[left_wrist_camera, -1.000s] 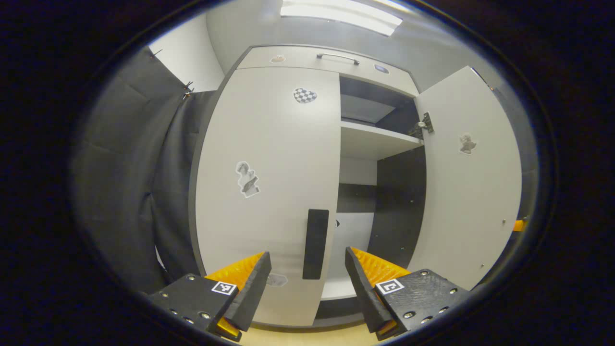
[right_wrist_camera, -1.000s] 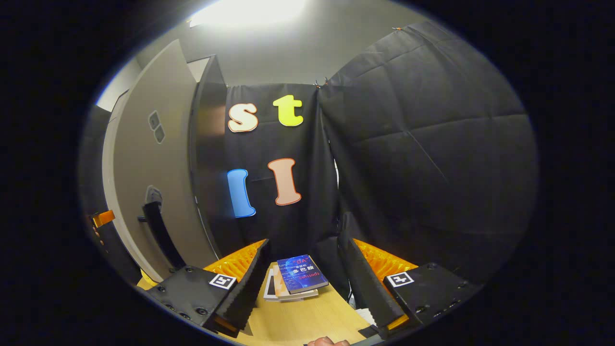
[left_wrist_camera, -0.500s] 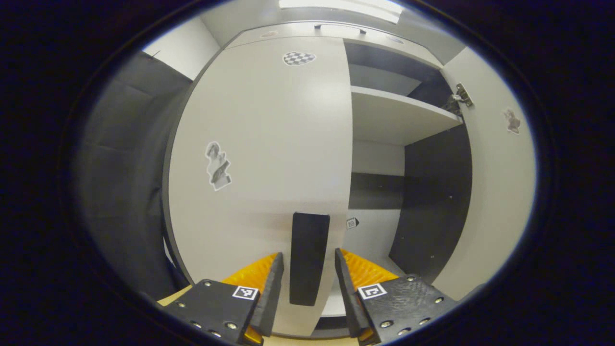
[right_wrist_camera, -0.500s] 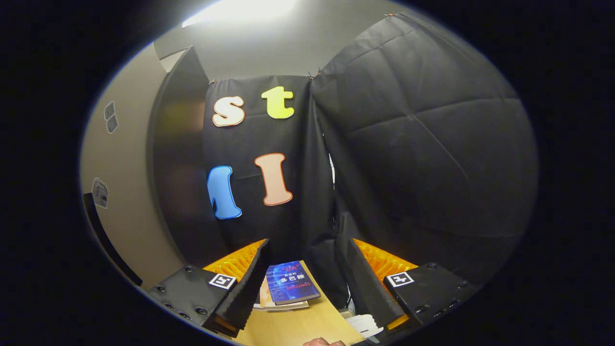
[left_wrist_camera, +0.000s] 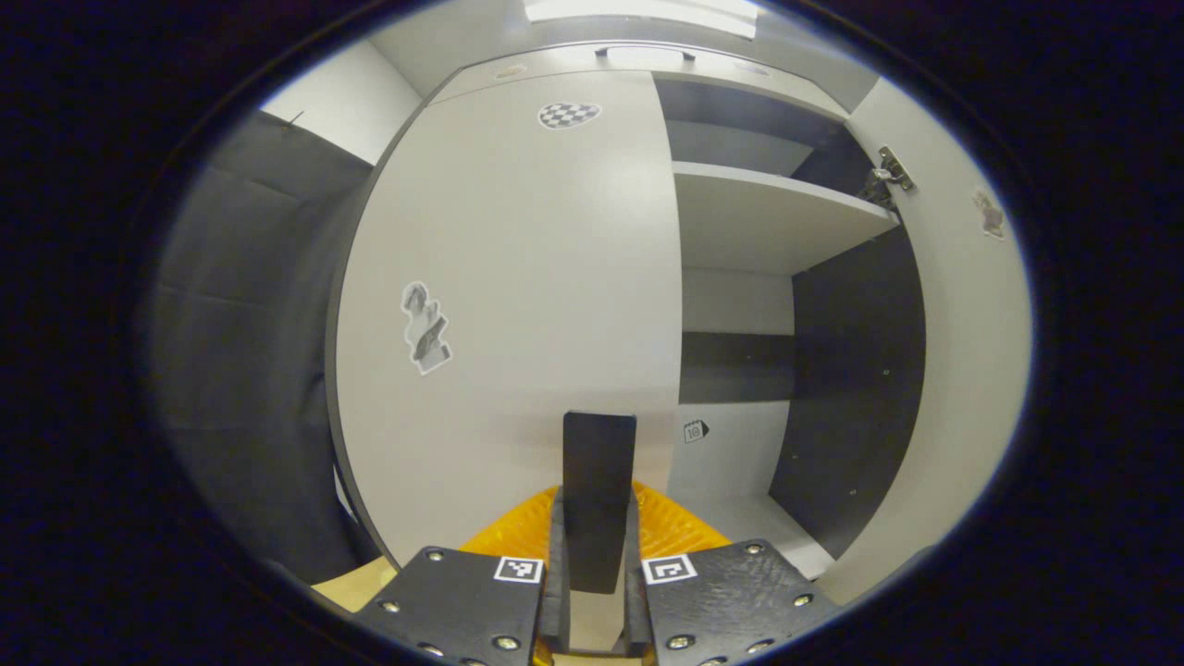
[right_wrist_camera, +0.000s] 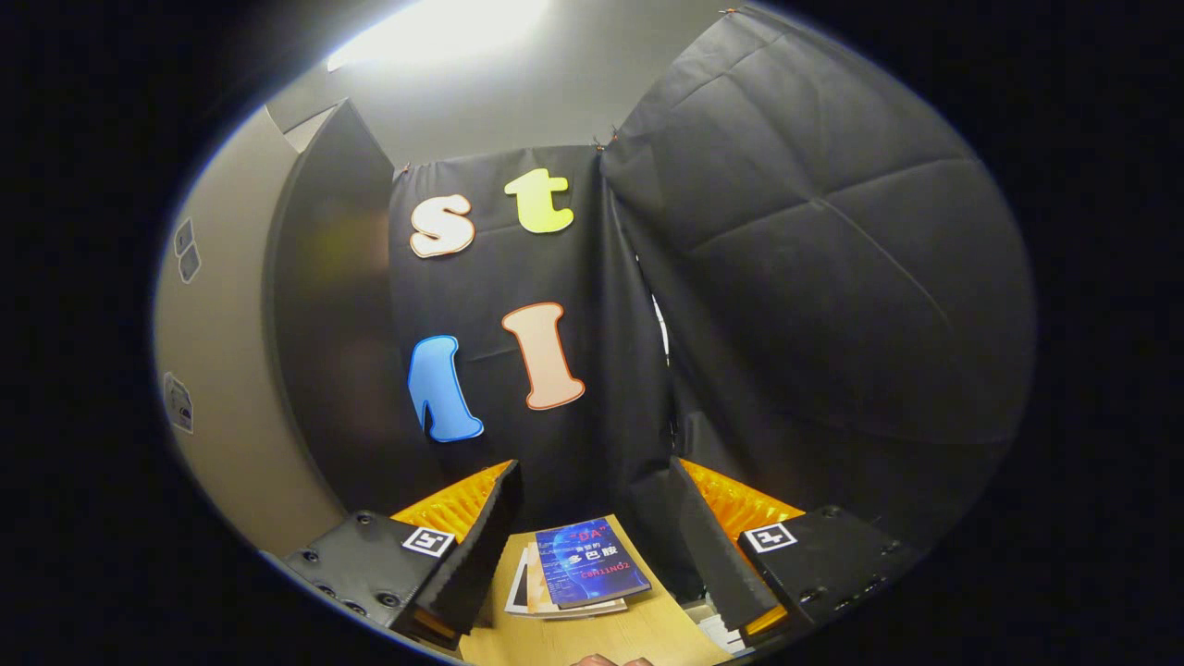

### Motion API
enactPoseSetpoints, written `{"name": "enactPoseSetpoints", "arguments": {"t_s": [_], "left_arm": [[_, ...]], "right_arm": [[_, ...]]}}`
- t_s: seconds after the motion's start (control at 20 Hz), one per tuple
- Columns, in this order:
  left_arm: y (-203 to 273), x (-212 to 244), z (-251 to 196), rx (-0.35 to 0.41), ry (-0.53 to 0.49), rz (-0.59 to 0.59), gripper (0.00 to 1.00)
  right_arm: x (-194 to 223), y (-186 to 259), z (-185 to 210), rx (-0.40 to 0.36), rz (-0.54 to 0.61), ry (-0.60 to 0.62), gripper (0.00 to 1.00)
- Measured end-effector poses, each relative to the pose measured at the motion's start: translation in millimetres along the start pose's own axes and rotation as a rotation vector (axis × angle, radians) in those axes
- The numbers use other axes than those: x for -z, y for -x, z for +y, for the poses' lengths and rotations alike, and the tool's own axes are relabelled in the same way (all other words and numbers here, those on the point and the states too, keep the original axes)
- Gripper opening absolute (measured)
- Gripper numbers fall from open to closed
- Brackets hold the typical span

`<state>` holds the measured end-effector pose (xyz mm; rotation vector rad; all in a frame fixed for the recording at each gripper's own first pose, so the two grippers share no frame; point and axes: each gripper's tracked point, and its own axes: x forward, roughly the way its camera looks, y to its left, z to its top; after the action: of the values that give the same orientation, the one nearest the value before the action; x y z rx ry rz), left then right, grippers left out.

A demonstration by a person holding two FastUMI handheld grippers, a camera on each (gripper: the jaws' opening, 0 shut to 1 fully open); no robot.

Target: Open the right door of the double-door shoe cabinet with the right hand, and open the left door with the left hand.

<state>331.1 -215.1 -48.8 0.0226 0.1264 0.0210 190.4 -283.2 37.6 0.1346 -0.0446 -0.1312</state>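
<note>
In the left gripper view the cabinet's pale left door (left_wrist_camera: 518,277) stands closed, with stickers on it and a black vertical handle (left_wrist_camera: 598,490) near its right edge. My left gripper (left_wrist_camera: 595,564) is shut on that handle, one finger on each side. The right door (left_wrist_camera: 971,370) hangs swung open at the right, showing a pale shelf (left_wrist_camera: 768,217) and the dark inside. In the right gripper view my right gripper (right_wrist_camera: 592,546) is open with nothing between its fingers; the open right door (right_wrist_camera: 222,388) is at the left edge.
A wooden table top (right_wrist_camera: 610,638) lies below the right gripper, with a small stack of books (right_wrist_camera: 578,578) on it. Black cloth walls (right_wrist_camera: 814,277) close the booth right and behind. A drawer with a bar handle (left_wrist_camera: 643,51) tops the cabinet.
My left gripper moved in on the left door's handle and closed on it. The right gripper swung slightly away from the open right door, staying open.
</note>
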Motion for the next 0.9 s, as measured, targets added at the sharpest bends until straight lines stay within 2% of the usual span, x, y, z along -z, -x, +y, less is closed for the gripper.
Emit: {"name": "enactPoseSetpoints", "arguments": {"t_s": [0.05, 0.2, 0.4, 0.6, 0.9], "left_arm": [[-0.3, 2.1, 0.9, 0.001, -0.002, 0.001, 0.24], [0.0, 0.3, -2.3, 0.024, -0.003, -0.004, 0.08], [13.4, 3.6, 4.3, 0.062, 0.036, 0.012, 0.09], [47.7, -1.4, 15.4, 0.136, 0.042, 0.018, 0.08], [92.8, -4.5, 48.0, 0.226, 0.042, 0.029, 0.08]], "right_arm": [[0.0, -0.9, 1.3, -0.002, 0.0, 0.003, 0.98], [0.0, 3.0, 13.2, -0.01, 0.008, -0.012, 0.98], [-1.9, 29.9, 35.3, -0.007, 0.006, -0.019, 0.98], [-2.7, 74.0, 51.9, 0.032, -0.017, 0.01, 0.98], [21.1, 139.2, 83.8, 0.073, 0.016, -0.014, 0.98]]}}
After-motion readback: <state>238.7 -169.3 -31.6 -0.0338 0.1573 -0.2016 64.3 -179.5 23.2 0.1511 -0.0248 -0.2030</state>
